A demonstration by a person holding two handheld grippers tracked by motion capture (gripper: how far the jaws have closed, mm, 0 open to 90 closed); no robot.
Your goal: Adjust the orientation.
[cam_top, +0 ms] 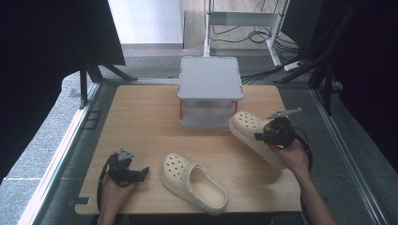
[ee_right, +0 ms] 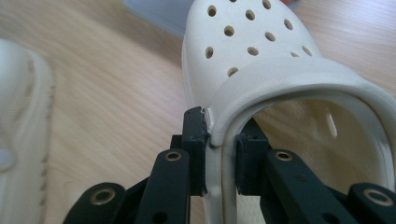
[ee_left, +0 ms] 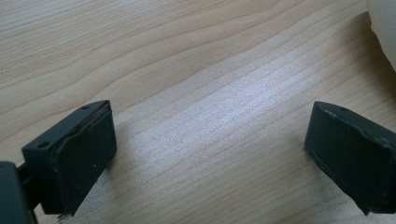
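Two cream clogs are on the wooden table (cam_top: 141, 122). One clog (cam_top: 193, 182) lies near the front centre, toe to the left. The other clog (cam_top: 248, 127) is at the right, its toe close to the grey box, and my right gripper (cam_top: 263, 136) is shut on its side wall; in the right gripper view the jaws pinch the rim of that clog (ee_right: 261, 60) at my right gripper (ee_right: 221, 154). My left gripper (cam_top: 143, 171) rests low at the front left, open, just left of the near clog. Bare wood lies between the jaws of my left gripper (ee_left: 208, 154).
A grey lidded box (cam_top: 210, 91) stands at the back centre of the table. A metal frame and cables (cam_top: 248, 33) sit on the floor behind it. An edge of the near clog (ee_left: 385, 28) shows at the upper right of the left gripper view.
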